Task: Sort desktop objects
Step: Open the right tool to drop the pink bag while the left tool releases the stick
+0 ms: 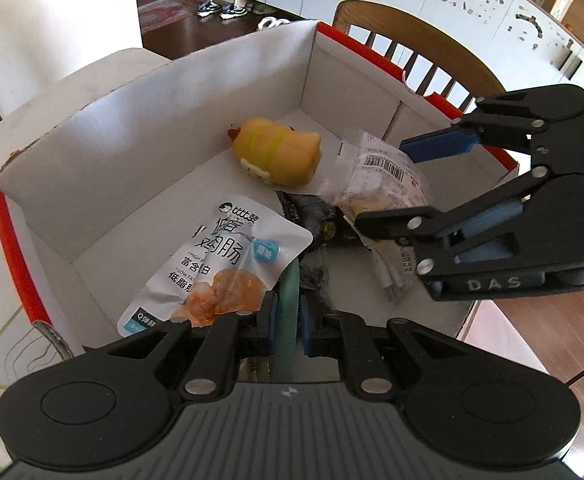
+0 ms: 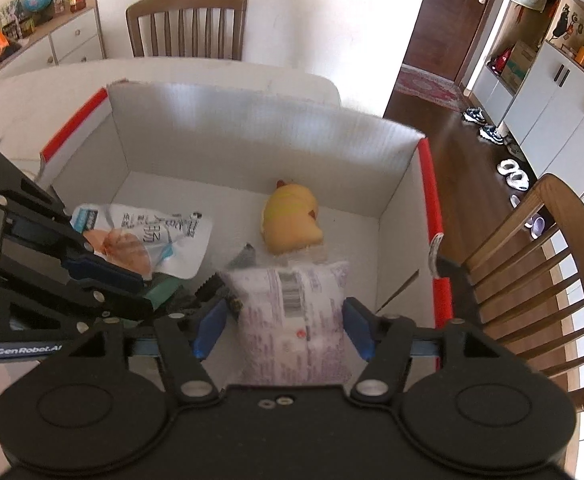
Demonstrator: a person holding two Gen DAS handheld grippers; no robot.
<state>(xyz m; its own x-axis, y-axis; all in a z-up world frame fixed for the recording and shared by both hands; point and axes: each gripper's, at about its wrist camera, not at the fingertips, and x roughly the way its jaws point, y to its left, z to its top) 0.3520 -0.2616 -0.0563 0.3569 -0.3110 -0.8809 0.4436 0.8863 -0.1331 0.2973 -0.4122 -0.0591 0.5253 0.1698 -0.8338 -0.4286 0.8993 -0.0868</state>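
A dining room with wooden chairs (image 2: 188, 26) surrounds the pale desk (image 2: 32, 92), which carries an open white cardboard box with red edges (image 1: 152, 128). Your left tool (image 1: 288, 320) is clamped tight on a slim green object (image 1: 288, 300), held over the box. Your right tool (image 2: 284, 320) stands open, its blue pads either side of a clear plastic snack packet with a barcode (image 2: 296, 312) without pressing it. Inside the box lie a white sausage pouch (image 1: 228, 264), a dark wrapper (image 1: 312, 216) and a yellow plush chick (image 1: 276, 150).
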